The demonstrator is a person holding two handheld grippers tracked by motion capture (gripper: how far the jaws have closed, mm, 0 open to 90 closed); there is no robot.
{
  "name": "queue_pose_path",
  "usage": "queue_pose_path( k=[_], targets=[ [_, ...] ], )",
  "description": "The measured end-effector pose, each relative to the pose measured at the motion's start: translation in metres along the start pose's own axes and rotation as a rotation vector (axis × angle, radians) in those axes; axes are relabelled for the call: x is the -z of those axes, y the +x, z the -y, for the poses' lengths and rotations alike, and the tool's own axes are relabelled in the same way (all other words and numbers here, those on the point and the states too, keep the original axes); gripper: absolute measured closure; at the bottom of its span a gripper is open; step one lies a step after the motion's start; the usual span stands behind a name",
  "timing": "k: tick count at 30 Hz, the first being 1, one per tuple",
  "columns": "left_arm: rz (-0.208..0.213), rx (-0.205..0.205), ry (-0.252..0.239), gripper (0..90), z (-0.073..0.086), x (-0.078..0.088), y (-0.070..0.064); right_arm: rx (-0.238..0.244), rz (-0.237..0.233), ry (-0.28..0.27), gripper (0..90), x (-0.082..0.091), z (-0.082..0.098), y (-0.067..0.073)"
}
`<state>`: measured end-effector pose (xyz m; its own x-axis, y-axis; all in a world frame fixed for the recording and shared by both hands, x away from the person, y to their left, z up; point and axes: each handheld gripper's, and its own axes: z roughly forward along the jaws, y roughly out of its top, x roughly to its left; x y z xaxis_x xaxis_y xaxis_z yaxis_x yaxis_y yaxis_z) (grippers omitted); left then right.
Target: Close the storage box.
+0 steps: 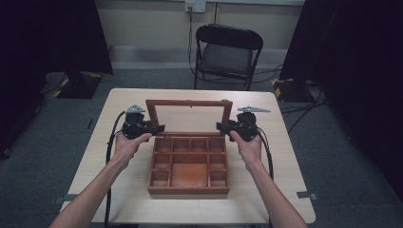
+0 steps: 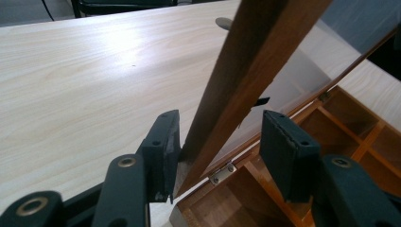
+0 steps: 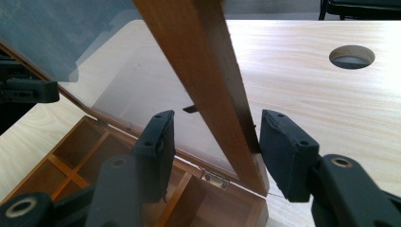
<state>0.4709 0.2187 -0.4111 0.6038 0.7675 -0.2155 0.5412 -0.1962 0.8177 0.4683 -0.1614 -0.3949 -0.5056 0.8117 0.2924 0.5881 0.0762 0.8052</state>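
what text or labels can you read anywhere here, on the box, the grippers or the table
None can be read.
wooden box and its glass lid: no print or label.
left gripper and right gripper: plain black jaws, no marking.
table: bare wood grain.
wall socket behind the chair: too small to tell.

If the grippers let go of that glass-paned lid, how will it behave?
The lid stands near upright on small hinges, so it would probably swing, perhaps dropping shut onto the box. Its wooden frame looks stiff. The clear pane is likely fragile; ease it down.
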Motion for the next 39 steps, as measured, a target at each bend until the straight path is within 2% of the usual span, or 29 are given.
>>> queue_pose_path(
  k=[6,8,12,15,25,31,33,36,39],
  targets=[
    [0.001,0.006,-0.012,47.8,0.001,0.005,-0.002,-0.006,-0.027,0.0,44.6,0.002,0.001,-0.002],
    [0.006,0.012,-0.03,47.6,0.002,0.008,-0.004,-0.003,-0.032,0.003,43.6,0.003,0.002,-0.001],
    [0.01,0.014,-0.056,43.4,0.0,0.013,-0.005,-0.014,-0.047,-0.006,40.6,0.005,0.002,-0.001],
    [0.006,0.011,-0.05,40.7,-0.001,0.014,-0.005,-0.016,-0.061,-0.013,38.3,0.007,0.002,0.0],
    [0.0,-0.005,-0.045,36.3,0.006,0.02,-0.01,-0.013,-0.051,0.009,34.3,0.012,0.009,0.002],
    [0.017,0.006,-0.041,32.3,0.011,0.021,-0.01,-0.008,-0.049,0.023,33.5,0.018,0.014,0.004],
    [0.021,-0.004,-0.037,31.9,0.012,0.022,-0.01,-0.008,-0.045,0.025,32.9,0.02,0.015,0.005],
    [0.052,0.019,-0.05,30.9,0.015,0.022,-0.008,-0.003,-0.04,0.015,35.5,0.024,0.017,0.006],
    [0.049,0.005,-0.048,30.0,0.017,0.021,-0.007,-0.003,-0.051,0.006,38.7,0.028,0.02,0.009]
  ],
)
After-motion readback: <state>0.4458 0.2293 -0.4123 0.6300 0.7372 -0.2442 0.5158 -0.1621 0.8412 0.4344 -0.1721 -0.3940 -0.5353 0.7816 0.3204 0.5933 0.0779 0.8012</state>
